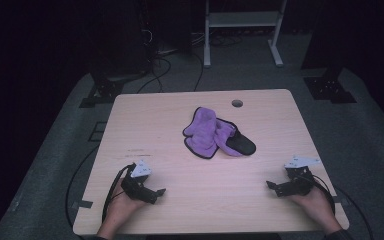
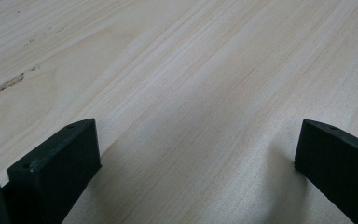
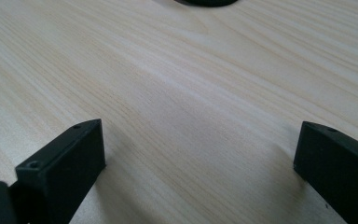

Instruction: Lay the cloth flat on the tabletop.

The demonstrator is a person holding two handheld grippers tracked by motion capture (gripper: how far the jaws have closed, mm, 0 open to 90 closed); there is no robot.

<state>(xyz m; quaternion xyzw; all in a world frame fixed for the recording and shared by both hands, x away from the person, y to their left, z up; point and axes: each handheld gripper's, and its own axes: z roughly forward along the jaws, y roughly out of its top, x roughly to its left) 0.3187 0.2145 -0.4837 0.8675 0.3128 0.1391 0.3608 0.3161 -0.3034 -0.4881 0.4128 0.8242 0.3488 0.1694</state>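
Note:
A purple cloth with a dark edge [image 1: 207, 132] lies crumpled at the middle of the pale wooden table [image 1: 150, 125], and a black oval piece [image 1: 242, 144] sticks out at its right. My left gripper [image 1: 157, 192] rests on the table near the front left, held by a hand, well short of the cloth. Its jaws stand wide apart over bare wood [image 2: 196, 135]. My right gripper [image 1: 271, 186] rests near the front right, also in a hand, open with only tabletop between its jaws [image 3: 198, 135]. The dark edge of the black piece [image 3: 207, 2] shows at the top of the right gripper view.
A round cable hole [image 1: 237, 103] sits near the table's far edge. Beyond the table are a white frame stand [image 1: 242, 30], dark equipment and cables on a grey floor. A scuff mark [image 2: 4, 86] marks the wood left of my left gripper.

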